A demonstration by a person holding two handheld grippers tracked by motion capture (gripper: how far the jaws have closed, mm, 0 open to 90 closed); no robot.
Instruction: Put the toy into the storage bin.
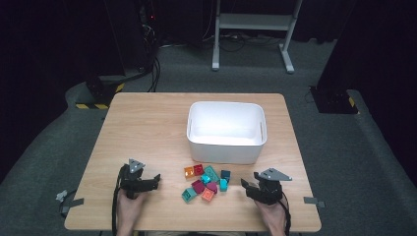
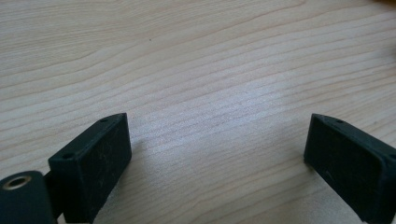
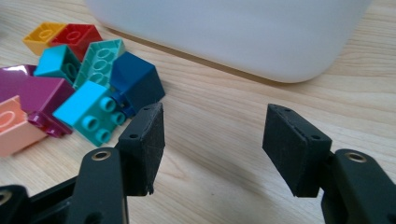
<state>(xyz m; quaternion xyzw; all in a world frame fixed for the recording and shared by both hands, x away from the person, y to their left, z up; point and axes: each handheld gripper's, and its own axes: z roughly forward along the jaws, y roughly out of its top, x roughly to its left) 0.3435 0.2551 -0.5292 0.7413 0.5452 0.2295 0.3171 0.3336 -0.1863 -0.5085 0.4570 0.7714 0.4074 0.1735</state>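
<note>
The right gripper (image 1: 248, 188) is sitting at the lower right of the high view, its jaws standing apart with nothing between them; in the right gripper view (image 3: 212, 149) bare wood is showing in the gap. The left gripper (image 1: 156, 181) is resting at the lower left of the high view, jaws spread wide over bare tabletop (image 2: 205, 70), well apart from the bricks.

Just beyond the right gripper's left jaw a turquoise brick (image 3: 93, 112) is lying studs toward the camera, touching a dark blue brick (image 3: 135, 81) behind it. The pile of bricks (image 1: 205, 183) is lying in the lower middle of the high view, between the two grippers. To the left in the right gripper view a purple brick (image 3: 37, 95) and a salmon brick (image 3: 14, 126) are lying side by side. Farther back, a green brick (image 3: 99, 59), a red brick (image 3: 74, 35) and a yellow brick (image 3: 43, 35) are lying at the upper left.

Farthest, the white bin (image 1: 226, 147) is standing at the centre of the table (image 1: 147, 123), just behind the pile.
</note>
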